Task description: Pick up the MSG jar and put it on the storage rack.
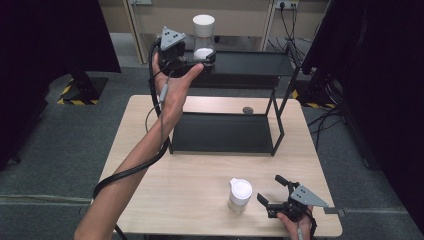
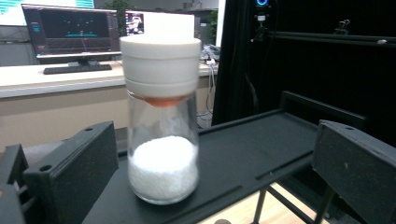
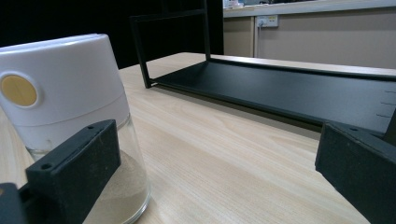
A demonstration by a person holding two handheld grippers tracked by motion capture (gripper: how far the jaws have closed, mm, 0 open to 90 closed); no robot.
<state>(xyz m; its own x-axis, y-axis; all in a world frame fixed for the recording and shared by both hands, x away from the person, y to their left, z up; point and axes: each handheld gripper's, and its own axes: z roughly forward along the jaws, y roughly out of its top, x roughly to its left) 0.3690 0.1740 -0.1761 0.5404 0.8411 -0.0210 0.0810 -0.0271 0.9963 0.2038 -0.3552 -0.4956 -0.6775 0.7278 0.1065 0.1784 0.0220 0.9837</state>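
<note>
A glass jar (image 1: pixel 204 37) with a white lid and white granules stands upright on the top shelf (image 1: pixel 250 62) of a black rack. My left gripper (image 1: pixel 196 59) is raised to that shelf. In the left gripper view this jar (image 2: pixel 162 140) stands between the wide-apart jaws of my left gripper (image 2: pixel 217 156), touching neither. A second white-lidded jar (image 1: pixel 240 194) stands on the wooden table (image 1: pixel 190 185) near its front edge. My right gripper (image 1: pixel 270 189) rests open just right of it. The right gripper view shows that jar (image 3: pixel 70 107), holding sandy powder, beside the left jaw of my right gripper (image 3: pixel 217 165).
The rack's lower shelf (image 1: pixel 220 132) lies on the table's far half. A small grey round thing (image 1: pixel 248 110) sits on the table behind it. Black curtains hang on both sides. A desk with monitors (image 2: pixel 70 32) stands beyond the rack.
</note>
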